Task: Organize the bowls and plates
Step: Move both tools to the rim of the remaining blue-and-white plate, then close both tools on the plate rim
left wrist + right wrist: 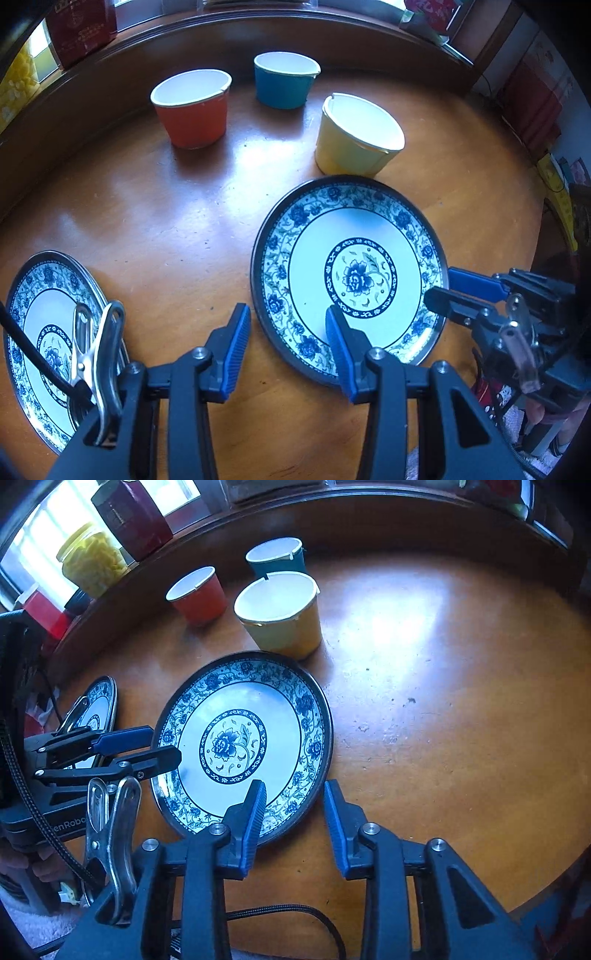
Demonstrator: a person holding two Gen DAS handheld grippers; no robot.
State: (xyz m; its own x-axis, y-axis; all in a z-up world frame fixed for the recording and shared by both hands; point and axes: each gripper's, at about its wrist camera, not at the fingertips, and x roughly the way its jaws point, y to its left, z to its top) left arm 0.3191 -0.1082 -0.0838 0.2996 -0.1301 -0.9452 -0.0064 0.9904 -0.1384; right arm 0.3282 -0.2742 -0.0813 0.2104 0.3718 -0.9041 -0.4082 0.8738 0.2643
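left wrist view: both grippers spread apart, left gripper [288, 325] and right gripper [293, 799] flanking centre plate [354, 277] on tabletop [166, 229]. second plate [40, 314] far left, unstacked; red bowl [192, 107], blue bowl [284, 79], yellow bowl [356, 134] separate behind. hardly begun, likely.

Ahead of the jaws, a glossy wooden table [424, 720] catches window [48, 535] light; a dark red box [131, 517] and yellow jar [92, 563] line the sill.
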